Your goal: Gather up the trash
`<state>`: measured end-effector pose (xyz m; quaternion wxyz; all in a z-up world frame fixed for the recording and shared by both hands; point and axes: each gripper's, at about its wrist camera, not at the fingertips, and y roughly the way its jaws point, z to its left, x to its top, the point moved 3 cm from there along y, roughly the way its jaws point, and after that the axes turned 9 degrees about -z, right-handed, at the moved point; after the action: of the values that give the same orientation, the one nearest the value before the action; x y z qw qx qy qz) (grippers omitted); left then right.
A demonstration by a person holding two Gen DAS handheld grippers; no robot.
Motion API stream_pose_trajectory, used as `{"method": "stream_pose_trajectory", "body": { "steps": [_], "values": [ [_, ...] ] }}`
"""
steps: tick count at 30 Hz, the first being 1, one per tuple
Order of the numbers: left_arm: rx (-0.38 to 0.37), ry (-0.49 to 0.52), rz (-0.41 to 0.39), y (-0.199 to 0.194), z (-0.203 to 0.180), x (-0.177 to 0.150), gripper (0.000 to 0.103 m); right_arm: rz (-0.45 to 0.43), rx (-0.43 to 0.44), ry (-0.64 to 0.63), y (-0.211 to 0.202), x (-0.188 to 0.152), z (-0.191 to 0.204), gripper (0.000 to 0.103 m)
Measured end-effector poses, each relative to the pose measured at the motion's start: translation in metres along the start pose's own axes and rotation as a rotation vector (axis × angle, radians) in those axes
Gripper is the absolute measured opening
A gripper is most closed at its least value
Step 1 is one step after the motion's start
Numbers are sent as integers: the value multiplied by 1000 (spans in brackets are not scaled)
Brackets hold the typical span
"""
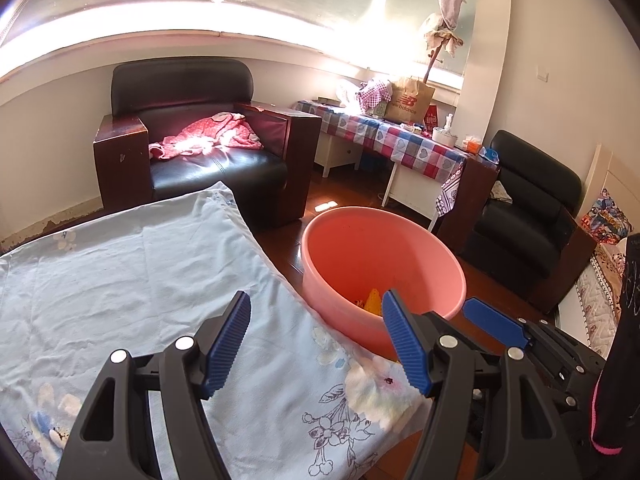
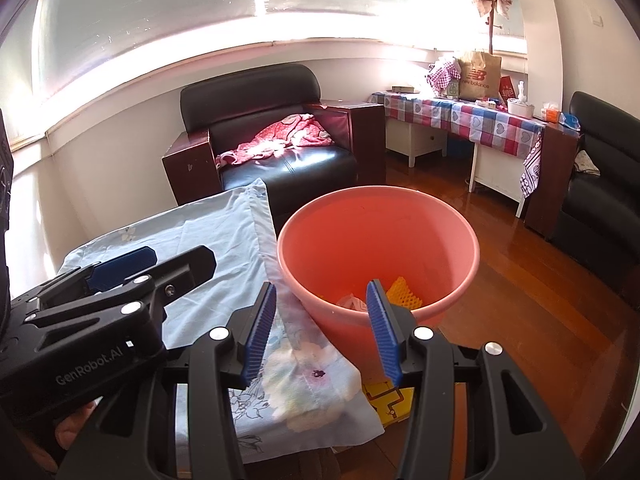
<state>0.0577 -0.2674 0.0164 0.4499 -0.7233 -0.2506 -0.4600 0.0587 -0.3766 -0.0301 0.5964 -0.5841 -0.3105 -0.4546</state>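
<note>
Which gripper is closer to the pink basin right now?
Right. The right gripper hangs at the pink basin's near rim, empty. The left gripper sits further left, mostly over the floral bedsheet, also empty.

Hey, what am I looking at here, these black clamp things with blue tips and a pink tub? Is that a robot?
No robot: a person holds a two-finger gripper in each hand, each carrying a forward-looking fisheye camera. One picture looks along the left gripper, the other along the right gripper. Both are open and hold nothing. Below them lies a pale blue flowered cloth with nothing loose on it. Beside it, on the wooden floor, stands a pink basin holding trash, including a yellow foam net.
</note>
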Motion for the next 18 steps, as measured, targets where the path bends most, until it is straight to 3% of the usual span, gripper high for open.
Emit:
{"method": "stream_pose_trajectory", "body": {
  "steps": [18],
  "values": [
    [22,-15,-23,-20,14,-7,67,0,-15,-32,-4,-2,17,48]
  ]
}}
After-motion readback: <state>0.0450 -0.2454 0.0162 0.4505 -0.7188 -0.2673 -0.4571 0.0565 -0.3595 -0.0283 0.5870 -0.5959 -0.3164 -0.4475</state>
